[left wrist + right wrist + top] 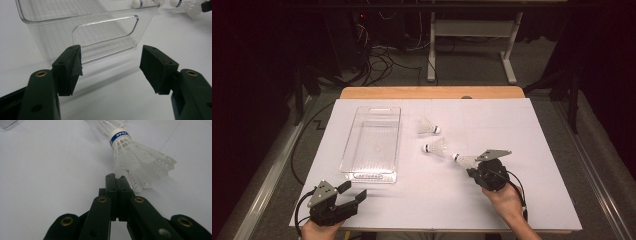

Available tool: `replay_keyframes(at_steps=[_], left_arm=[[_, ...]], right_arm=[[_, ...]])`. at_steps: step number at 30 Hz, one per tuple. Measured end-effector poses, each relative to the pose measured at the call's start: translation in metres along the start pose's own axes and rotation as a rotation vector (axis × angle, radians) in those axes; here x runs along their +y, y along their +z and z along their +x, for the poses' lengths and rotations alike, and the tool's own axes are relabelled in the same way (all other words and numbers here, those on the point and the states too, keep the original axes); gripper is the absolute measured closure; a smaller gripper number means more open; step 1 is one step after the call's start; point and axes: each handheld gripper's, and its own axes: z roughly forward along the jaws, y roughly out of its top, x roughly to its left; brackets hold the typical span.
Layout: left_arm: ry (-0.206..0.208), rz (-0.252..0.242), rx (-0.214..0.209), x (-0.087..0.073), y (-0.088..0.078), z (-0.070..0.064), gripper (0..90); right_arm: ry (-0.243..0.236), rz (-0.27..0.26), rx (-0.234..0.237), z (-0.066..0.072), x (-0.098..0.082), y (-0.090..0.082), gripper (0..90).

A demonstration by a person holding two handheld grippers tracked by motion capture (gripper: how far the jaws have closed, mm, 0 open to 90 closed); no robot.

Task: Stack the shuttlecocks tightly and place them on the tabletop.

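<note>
While our right gripper (117, 178) pinches the skirt edge of a white plastic shuttlecock (140, 161) on the white desk (532, 200), right of the clear plastic bin (373, 145), our open-jawed left gripper (353, 192) waits, and that thin hold could slip when lifted.

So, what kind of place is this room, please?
Probably a lab or workshop set up for recording: a white-covered table, loose cables on the grey floor, and a bare metal table frame behind.
</note>
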Motion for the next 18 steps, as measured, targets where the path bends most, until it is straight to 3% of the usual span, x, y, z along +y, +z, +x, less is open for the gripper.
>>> replay_keyframes(at_steps=[18], left_arm=[[-0.001, 0.004, 0.002, 0.0, 0.001, 0.0, 34.3]], right_arm=[[-0.031, 0.014, 0.025, -0.006, 0.015, 0.0, 90.0]])
